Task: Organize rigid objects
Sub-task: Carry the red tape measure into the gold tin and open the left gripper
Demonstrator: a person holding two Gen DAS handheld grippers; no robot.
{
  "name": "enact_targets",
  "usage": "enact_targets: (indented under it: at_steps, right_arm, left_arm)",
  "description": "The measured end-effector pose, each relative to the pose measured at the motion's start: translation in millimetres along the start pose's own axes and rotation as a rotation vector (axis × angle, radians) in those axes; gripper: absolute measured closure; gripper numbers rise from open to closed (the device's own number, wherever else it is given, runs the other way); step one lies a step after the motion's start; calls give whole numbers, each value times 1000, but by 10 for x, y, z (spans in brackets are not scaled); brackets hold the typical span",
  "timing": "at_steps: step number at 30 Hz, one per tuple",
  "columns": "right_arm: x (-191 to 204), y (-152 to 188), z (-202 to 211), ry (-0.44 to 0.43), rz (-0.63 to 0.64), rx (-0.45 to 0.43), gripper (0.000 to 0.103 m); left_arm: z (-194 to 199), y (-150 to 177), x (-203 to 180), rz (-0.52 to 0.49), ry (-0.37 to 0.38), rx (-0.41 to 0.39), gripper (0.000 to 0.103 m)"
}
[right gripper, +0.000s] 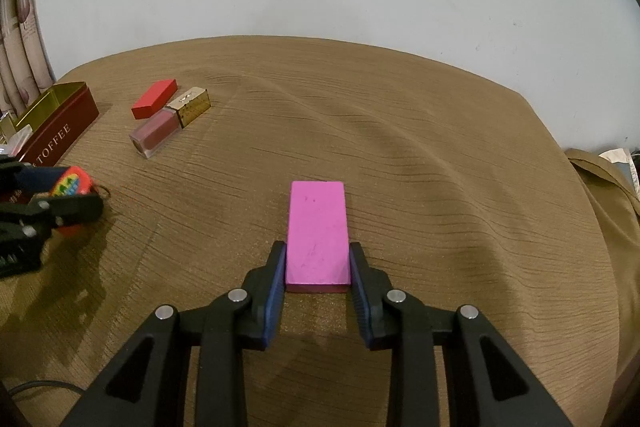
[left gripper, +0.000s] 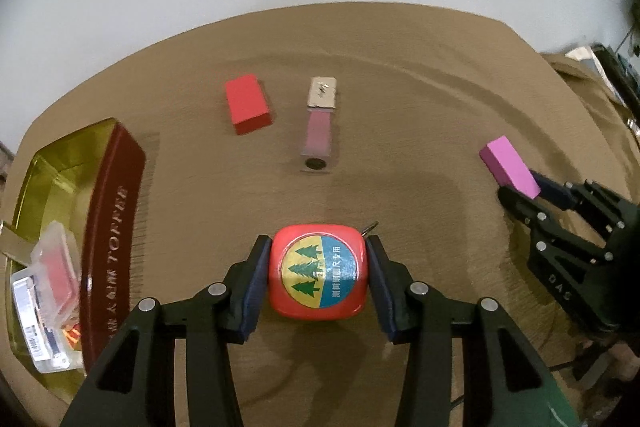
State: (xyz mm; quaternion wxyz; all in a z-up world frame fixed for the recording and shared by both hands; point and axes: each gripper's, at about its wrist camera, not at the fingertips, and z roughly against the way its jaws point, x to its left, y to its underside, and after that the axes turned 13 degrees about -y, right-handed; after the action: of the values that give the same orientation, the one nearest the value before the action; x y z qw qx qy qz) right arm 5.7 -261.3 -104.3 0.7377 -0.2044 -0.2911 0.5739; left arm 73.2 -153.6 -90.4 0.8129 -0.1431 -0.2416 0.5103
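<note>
The left tongs [left gripper: 318,273] are clamped on a red tape measure [left gripper: 318,273], pads on its rounded sides, just above the cloth-covered desk [left gripper: 420,115]. Its glossy, curved casing looks hard and probably slippery, so the flat flanks give the surest hold. The right tongs [right gripper: 318,267] pinch the near end of a pink block [right gripper: 317,231]: stiff, likely light, with parallel faces that should sit well. A red block [left gripper: 247,103] and a lip gloss tube [left gripper: 319,125] lie farther back, near the open toffee tin [left gripper: 114,227].
</note>
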Motion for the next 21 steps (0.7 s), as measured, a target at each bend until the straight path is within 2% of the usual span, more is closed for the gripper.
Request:
enact_targets:
  at_steps: [11, 21]
  right_arm:
    - [4, -1, 6, 0, -1, 0, 72]
    - [5, -5, 11, 1, -1, 1, 72]
  left_arm:
    - [185, -49, 360, 75, -41, -10, 60]
    - [295, -88, 913, 180, -86, -9, 60]
